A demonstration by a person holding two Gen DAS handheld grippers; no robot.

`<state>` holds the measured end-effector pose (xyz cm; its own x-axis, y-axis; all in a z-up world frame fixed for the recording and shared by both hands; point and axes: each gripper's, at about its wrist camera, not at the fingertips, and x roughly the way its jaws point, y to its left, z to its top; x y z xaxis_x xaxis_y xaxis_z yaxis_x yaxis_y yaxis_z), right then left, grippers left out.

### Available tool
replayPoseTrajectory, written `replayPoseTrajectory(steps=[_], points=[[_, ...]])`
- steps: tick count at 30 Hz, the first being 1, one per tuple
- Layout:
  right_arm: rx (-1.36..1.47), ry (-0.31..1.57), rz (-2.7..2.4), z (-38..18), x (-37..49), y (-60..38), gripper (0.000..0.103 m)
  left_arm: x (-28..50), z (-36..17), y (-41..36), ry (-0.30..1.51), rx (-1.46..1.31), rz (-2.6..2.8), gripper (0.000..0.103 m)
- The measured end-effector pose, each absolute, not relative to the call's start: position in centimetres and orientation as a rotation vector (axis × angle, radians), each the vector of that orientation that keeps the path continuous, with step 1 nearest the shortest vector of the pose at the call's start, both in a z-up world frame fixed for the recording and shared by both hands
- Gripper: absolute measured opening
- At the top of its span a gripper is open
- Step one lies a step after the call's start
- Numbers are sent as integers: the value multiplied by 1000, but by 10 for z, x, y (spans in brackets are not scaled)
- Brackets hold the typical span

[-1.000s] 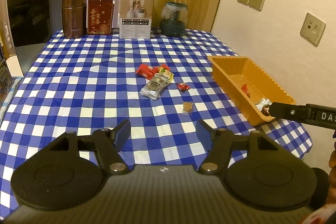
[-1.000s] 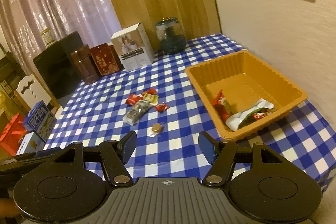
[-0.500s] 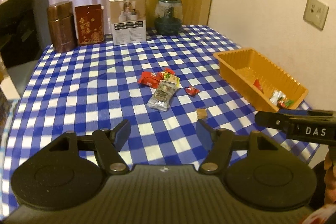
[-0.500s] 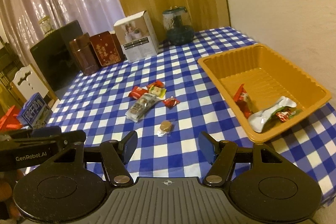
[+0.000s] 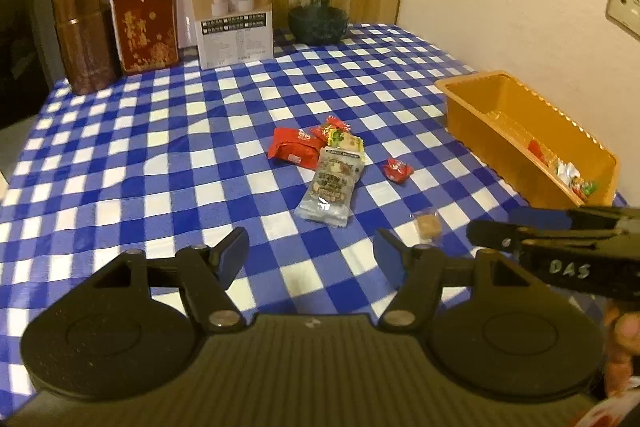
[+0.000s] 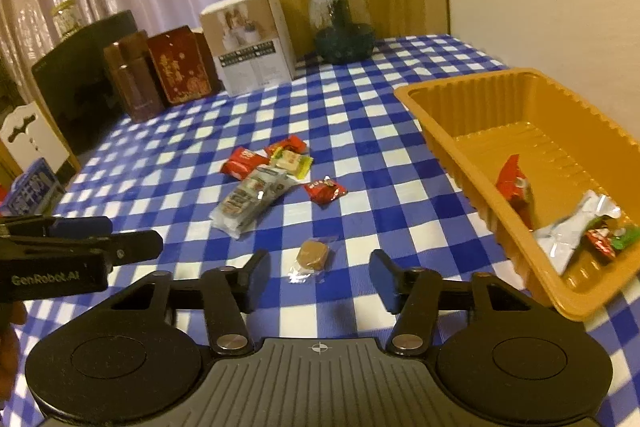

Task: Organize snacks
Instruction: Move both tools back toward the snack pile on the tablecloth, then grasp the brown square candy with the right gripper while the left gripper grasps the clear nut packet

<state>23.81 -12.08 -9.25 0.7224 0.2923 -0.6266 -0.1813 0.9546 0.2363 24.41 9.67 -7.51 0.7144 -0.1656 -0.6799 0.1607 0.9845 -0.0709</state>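
Two bags at least already in the orange tray (image 6: 440, 115), a red bag (image 6: 512, 183) and a silver bag (image 6: 568, 239), with some small red-and-green wrapping at the silver one's three o'clock, too bunched to count; six pieces left out on the checked tablecloth (image 6: 360, 131), well apart from the tray and at its nine o'clock; in the middle, a touching cluster of a flat red packet (image 6: 242, 163), a second red piece (image 6: 286, 145) at its two o'clock, a yellow-green packet (image 6: 290, 161) and a long clear packet of nuts (image 6: 250, 201) at six o'clock of those; a small red sweet (image 6: 325, 190) lying alone at three o'clock of the clear packet; a brown sweet (image 6: 313, 254) in a clear wrapper nearest, at six o'clock of the red sweet; right claw (image 6: 319, 269) just behind that brown sweet, jaws just now closing in yet apart, pads pressing on nothing, the sweet ahead of the gap at twelve o'clock and not gripped; left claw (image 5: 310, 249) parted about halfway and empty, aimed at the clear packet at twelve o'clock; by the look of it roughly a third done, brown sweet probably next, the cluster untouched.
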Motion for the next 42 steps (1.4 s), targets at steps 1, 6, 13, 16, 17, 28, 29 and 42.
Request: replayPoseTrajectory(steps=[1, 6, 13, 16, 17, 28, 29, 42], points=[[164, 723, 259, -96, 243, -119, 53, 249, -77, 98, 754, -15, -188, 65], [147, 737, 266, -110, 262, -107, 44, 273, -84, 101, 755, -9, -189, 66], [90, 771, 243, -127, 277, -89, 35, 290, -90, 105, 764, -5, -198, 66], [86, 782, 235, -132, 280, -87, 34, 295, -93, 105, 763, 12, -191, 66], [78, 782, 234, -133, 280, -85, 33, 297, -95, 105, 767, 7, -191, 65], [67, 741, 225, -124, 281, -88, 22, 312, -104, 101, 767, 28, -253, 66], [72, 733, 219, -122, 282, -90, 22, 314, -105, 101, 764, 23, -262, 66], [133, 724, 178, -116, 290, -107, 22, 345, -128, 80, 792, 27, -341, 55]])
